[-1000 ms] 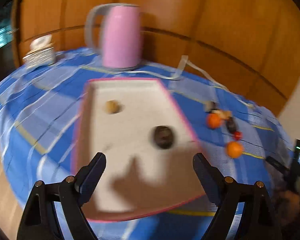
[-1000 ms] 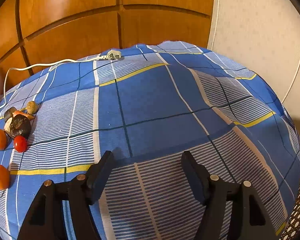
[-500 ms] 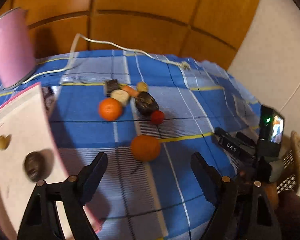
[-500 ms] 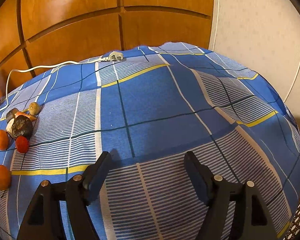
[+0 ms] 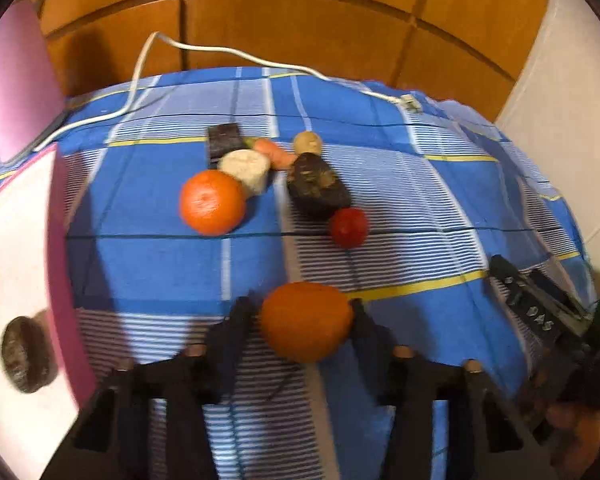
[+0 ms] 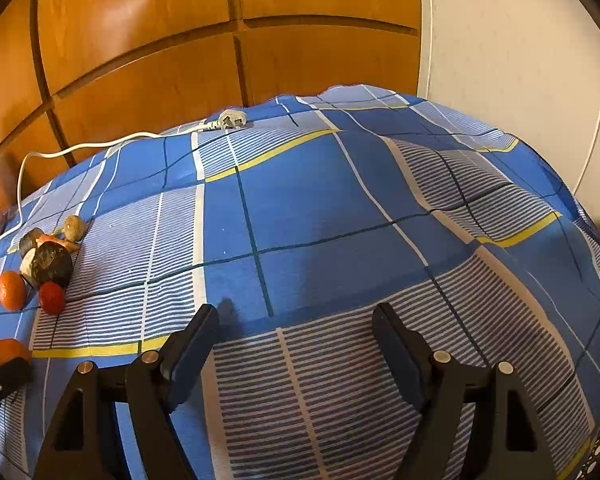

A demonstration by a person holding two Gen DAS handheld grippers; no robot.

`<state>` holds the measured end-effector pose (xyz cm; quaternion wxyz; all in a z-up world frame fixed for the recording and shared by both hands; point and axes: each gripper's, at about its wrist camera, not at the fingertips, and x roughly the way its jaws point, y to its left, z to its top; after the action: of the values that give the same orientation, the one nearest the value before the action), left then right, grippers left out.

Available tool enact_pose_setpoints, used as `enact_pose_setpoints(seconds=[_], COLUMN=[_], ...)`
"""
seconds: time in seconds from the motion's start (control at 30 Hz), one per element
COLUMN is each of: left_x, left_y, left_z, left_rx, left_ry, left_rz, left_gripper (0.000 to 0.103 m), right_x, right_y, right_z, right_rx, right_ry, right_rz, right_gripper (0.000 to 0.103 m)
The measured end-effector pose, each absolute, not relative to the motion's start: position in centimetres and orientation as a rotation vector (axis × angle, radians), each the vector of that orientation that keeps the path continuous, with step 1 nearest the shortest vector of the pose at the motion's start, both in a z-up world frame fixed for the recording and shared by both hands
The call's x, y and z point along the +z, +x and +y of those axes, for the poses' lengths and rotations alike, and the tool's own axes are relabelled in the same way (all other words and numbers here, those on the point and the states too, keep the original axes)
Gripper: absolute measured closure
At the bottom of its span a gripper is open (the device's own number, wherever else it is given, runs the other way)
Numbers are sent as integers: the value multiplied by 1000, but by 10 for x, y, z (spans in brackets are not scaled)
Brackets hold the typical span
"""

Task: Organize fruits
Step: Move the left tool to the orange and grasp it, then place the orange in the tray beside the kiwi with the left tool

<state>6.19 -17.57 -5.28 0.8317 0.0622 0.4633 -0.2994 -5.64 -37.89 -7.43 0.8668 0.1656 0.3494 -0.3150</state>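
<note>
Orange [image 5: 305,321] sits gripped in the left gripper [image 5: 302,330], whose jaws have just closed; two items lie in the tray [image 5: 66,312], the pile [image 5: 276,178] remains; right gripper [image 6: 296,346] gapes empty.

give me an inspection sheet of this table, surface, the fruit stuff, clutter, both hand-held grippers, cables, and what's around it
Surface: blue plaid cloth covers the table, slightly rumpled.
Job's things: near orange between the left fingers; second orange, red fruit, dark lumpy fruit, pale round slice, carrot-like piece, small tan fruit and dark block clustered on the cloth; pink-rimmed tray holds a dark round fruit.
Clutter: pink kettle at the back.
Grippers: left hand-held gripper has just been closing, pads against the near orange; right hand-held gripper open over bare cloth.
Cables: white cord with plug lying unplugged.
Surroundings: wood panelling, white wall.
</note>
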Motion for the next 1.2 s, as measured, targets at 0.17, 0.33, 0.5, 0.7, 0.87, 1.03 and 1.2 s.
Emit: enact_pose_setpoints(seconds=[0.17,0.33,0.5,0.7,0.87,1.03,1.2], left_x=[-50,-38,-10,16,15,-2,-21], left_y=[61,58,50,57,81,104,115], left_z=[-172,-153,-124,-64,-11,35,59], left_rx=[-644,-651,-645,-544,-362,-186,-81], left_ry=[115,35,-45,-137,-178,-213,-222], left_rz=[983,985,932,857,838,850,871], left_gripper=[63,63,63,63,63,62,61], right_x=[-75,-76,-76,-76,-76,-76,-76], right_y=[-54,-54,-53,-54,-54,-54,-53], right_z=[-377,-377,-376,-376,-376,-376,-376], right_rx=[-671,-672,-672,-673,-673,-674,-675], right_ry=[329,327,327,325,324,323,318], right_rz=[741,741,742,743,744,745,749], right_gripper=[22,22,22,22,22,22,22])
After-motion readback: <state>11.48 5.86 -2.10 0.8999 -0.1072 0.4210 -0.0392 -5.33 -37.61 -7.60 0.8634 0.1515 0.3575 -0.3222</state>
